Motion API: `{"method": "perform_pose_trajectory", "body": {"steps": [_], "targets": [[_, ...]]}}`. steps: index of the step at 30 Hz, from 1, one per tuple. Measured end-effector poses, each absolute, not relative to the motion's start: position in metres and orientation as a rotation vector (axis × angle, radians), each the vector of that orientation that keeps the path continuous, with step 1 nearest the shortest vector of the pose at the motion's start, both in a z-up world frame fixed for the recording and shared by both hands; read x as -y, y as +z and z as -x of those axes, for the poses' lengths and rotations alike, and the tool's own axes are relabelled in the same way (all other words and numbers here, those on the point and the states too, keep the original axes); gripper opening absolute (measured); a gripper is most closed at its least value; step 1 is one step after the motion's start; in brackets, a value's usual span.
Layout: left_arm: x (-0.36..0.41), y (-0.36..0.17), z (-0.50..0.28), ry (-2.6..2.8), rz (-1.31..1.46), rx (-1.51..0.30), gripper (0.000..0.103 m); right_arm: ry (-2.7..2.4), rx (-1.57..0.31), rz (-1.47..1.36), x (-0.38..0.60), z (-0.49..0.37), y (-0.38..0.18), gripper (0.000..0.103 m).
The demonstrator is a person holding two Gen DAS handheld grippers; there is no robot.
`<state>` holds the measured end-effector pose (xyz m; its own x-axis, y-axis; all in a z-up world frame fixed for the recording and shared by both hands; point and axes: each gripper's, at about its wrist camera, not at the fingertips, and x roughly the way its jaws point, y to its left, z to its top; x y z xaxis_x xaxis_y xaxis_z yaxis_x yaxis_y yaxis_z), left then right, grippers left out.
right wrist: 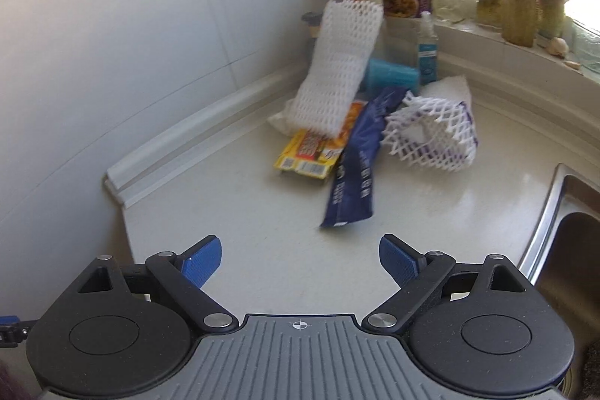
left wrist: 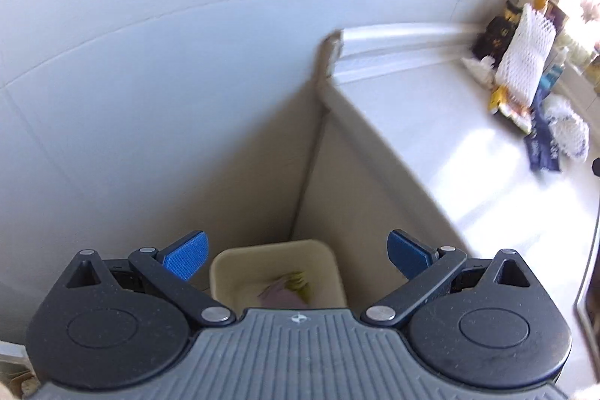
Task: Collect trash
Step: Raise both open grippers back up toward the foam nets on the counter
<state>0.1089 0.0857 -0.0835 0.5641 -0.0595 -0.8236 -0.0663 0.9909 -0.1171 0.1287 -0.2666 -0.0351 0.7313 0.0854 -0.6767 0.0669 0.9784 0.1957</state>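
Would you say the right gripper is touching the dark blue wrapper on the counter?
Apart. The right wrist view shows bare countertop between the open right gripper and the dark blue wrapper.

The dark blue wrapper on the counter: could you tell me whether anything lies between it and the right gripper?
Nothing visible does. Bare countertop separates the open, empty right gripper from the dark blue wrapper.

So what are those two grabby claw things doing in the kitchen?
A person is picking up trash with them. The left gripper is open and empty above a cream bin that already has scraps inside. The right gripper, also open, faces the pile on the counter: a blue wrapper, a yellow packet and foam nets.
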Motion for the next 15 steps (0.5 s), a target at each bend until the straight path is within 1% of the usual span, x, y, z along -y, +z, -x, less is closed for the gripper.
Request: {"method": "perform_pose_trajectory", "body": {"steps": [7, 15], "targets": [[-0.023, -0.071, -0.162, -0.089, 0.103, -0.928, 0.102, -0.075, -0.694, -0.264, 0.326, -0.166, -0.032, 0.094], [0.049, -0.064, -0.222, -0.210, 0.064, -0.845, 0.102, -0.091, -0.660, -0.304, 0.370, -0.203, -0.043, 0.094]]}}
